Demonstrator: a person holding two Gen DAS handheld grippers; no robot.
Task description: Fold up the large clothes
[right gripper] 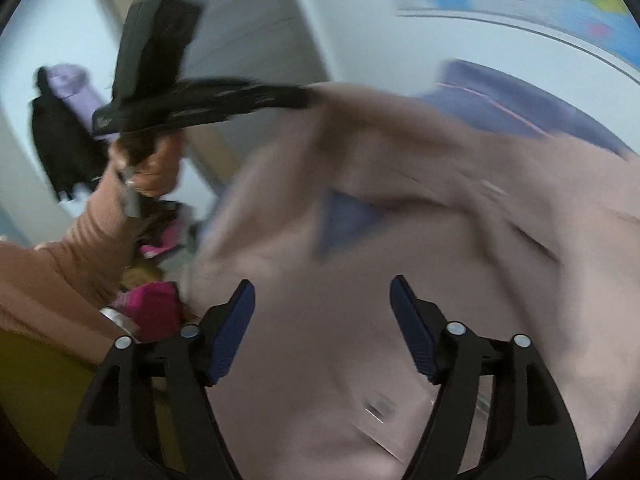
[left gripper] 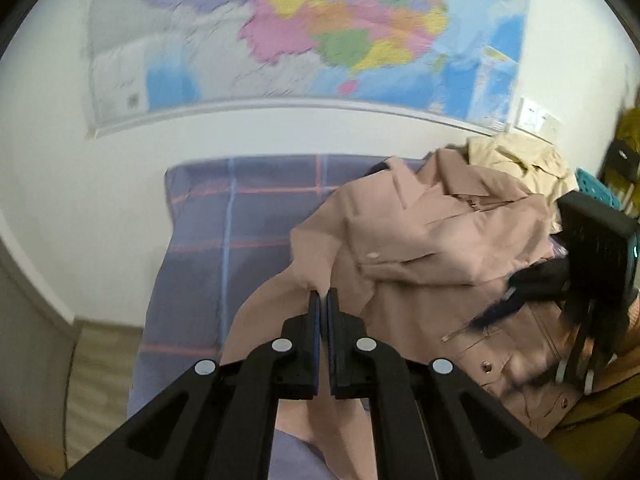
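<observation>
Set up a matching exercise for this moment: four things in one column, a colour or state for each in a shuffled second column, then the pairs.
1. left gripper
2. right gripper
3. bed sheet
4. map

A. hangs on the wall
B. shut on the pink coat
C. open
D. purple checked

Pairs: 1-B, 2-C, 3-D, 4-A

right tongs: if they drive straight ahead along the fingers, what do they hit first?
Most likely the pink coat. The right tongs are open, and the coat's fabric fills the view directly ahead of them. The frame is motion-blurred, so depth is unclear. The left tongs pinch the coat farther up, off that line.
</observation>
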